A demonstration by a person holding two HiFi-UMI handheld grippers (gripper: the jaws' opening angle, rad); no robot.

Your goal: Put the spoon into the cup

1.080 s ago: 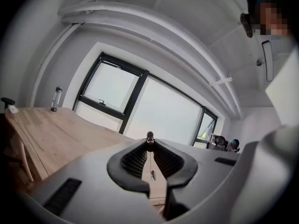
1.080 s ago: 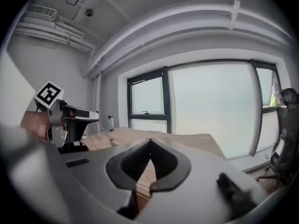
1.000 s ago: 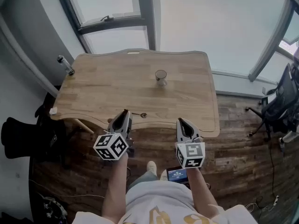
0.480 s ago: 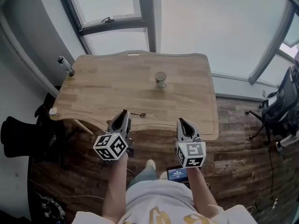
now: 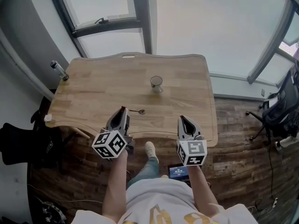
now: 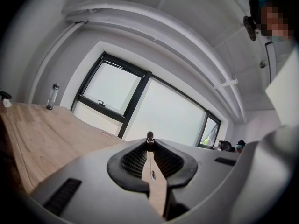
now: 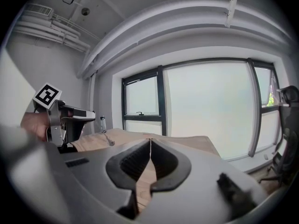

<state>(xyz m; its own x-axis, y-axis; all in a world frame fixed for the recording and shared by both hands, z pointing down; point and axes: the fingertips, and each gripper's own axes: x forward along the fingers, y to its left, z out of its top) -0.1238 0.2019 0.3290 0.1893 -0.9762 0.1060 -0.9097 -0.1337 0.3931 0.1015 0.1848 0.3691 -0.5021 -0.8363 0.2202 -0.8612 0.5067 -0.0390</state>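
A clear cup [image 5: 156, 82] stands upright near the middle of the wooden table [image 5: 93, 92]. My left gripper [image 5: 124, 110] is over the table's front edge, shut on the handle of a small metal spoon [image 5: 137, 111]. The spoon's bowl sticks out to the right, short of the cup. In the right gripper view the spoon [image 7: 108, 139] juts from the left gripper [image 7: 70, 120]. In the left gripper view a thin part of the spoon [image 6: 152, 174] shows in the gap between the jaws. My right gripper [image 5: 182, 119] is shut and holds nothing, level with the left one near the front edge.
A bottle [image 5: 58, 70] stands at the table's far left corner and a small white thing [image 5: 46, 118] lies at its left edge. Large windows run behind the table. An office chair [image 5: 280, 111] is at the right, a dark seat [image 5: 23, 143] at the left.
Both grippers have moved forward toward the table together, and the cup now lies nearer to them. The spoon has travelled along in the left gripper.
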